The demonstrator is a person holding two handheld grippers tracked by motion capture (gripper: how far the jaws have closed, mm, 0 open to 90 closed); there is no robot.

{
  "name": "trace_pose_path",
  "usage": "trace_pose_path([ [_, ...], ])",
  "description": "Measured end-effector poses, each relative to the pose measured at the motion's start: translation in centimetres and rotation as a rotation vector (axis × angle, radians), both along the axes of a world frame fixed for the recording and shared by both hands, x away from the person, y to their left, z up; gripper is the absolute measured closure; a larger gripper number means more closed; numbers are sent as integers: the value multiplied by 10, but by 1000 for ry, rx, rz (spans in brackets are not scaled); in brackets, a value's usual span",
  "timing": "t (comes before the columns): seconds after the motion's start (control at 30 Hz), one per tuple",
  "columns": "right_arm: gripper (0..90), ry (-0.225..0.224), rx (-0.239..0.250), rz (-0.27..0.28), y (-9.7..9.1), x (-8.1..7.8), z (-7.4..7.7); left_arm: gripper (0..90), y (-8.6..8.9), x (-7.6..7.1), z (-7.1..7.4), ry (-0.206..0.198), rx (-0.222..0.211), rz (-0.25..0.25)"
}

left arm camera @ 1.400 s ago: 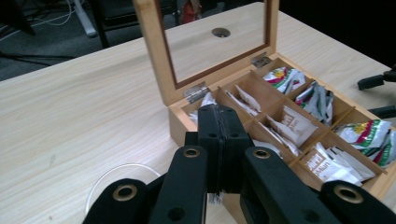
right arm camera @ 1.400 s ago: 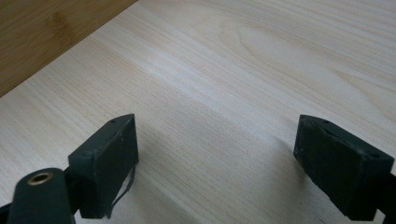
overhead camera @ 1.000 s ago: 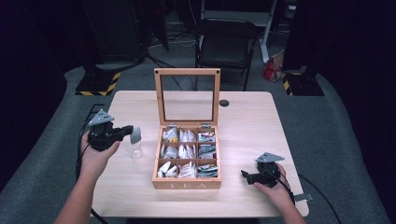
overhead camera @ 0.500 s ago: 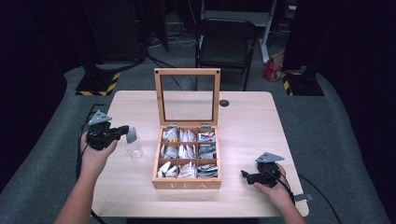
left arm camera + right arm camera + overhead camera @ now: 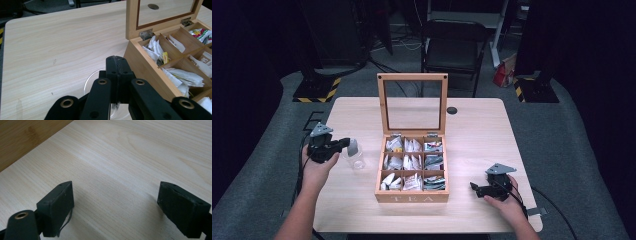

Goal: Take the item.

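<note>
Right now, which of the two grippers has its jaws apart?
The right gripper, resting on the table beside the tea box; the left gripper is shut.

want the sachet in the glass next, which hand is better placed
Left. The left gripper, fingers shut on a pale sachet, hangs just over the glass; the right gripper lies open beyond the tea box.

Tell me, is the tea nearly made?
Halfway, it seems. The tea box lid is already open. The left tool is shut on what looks like a tea bag, just above the clear glass. Dropping it in is left; the right tool rests open on the table.
</note>
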State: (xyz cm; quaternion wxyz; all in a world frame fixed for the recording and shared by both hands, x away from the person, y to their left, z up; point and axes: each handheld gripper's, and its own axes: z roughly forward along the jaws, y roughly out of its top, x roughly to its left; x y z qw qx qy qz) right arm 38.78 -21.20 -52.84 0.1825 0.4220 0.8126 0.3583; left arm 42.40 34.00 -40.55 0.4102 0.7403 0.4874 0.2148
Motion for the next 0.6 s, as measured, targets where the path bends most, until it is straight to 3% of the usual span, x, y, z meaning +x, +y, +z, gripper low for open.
trace_pose_path([
  [0.6, 130, 2, 2, 3, 0, 0, 0, 898, 1, 3, -17, 34, -3, 11],
])
